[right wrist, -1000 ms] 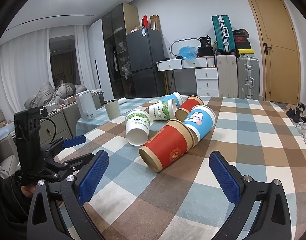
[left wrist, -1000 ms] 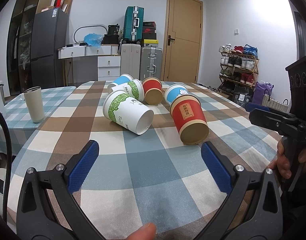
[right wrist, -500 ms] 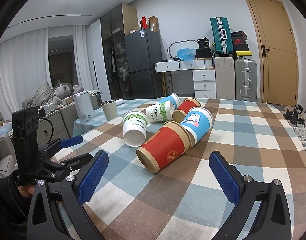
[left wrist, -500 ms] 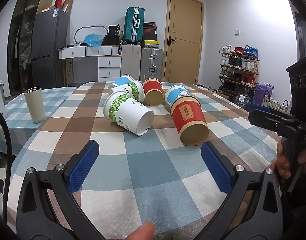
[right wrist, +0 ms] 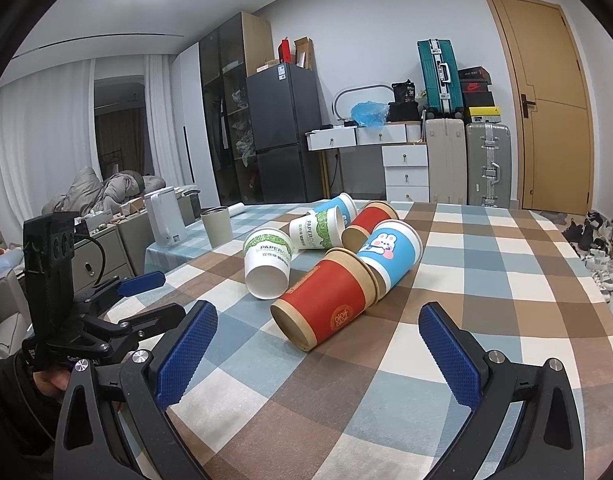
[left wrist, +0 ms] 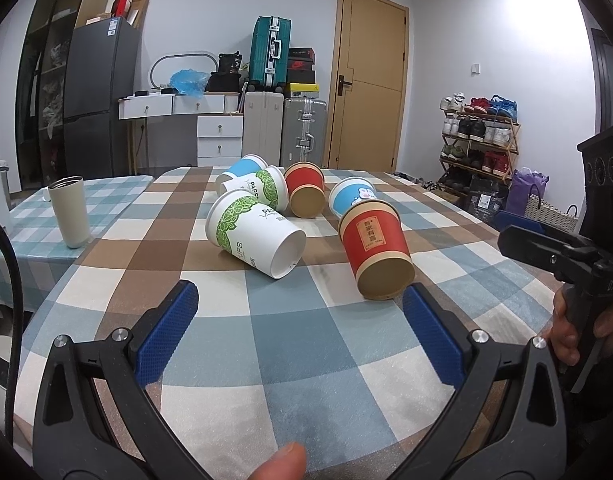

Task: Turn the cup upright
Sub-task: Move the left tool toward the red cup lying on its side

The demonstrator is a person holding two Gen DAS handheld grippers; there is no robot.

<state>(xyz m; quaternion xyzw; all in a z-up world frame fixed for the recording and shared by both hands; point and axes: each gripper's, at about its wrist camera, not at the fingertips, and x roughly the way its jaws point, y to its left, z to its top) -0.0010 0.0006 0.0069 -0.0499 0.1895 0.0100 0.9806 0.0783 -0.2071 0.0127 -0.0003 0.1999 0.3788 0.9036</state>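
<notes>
Several paper cups lie on their sides in a cluster on the checked tablecloth [left wrist: 298, 332]. Nearest are a red cup [left wrist: 376, 252] [right wrist: 326, 306] and a white-and-green cup [left wrist: 254, 232] [right wrist: 267, 262], both with their bases toward me. Behind lie a blue rabbit cup [left wrist: 352, 196] [right wrist: 390, 250], a second red cup [left wrist: 305, 192] [right wrist: 366, 222], a second green cup [left wrist: 258, 190] [right wrist: 316, 227] and a blue cup [left wrist: 240, 168]. My left gripper [left wrist: 302, 332] is open and empty, short of the cups. My right gripper [right wrist: 318, 348] is open and empty, just short of the red cup.
A beige tumbler [left wrist: 71, 212] [right wrist: 217, 227] stands upright on the adjoining teal-checked table at the left. A white kettle [right wrist: 164, 222] stands beyond it. The other hand's gripper shows at the right [left wrist: 554, 256] and at the left [right wrist: 106, 320]. Suitcases, drawers and a shoe rack line the far walls.
Both grippers have crept slightly forward toward the cups, which look a little larger now. Both stay open. The cups have not moved.
</notes>
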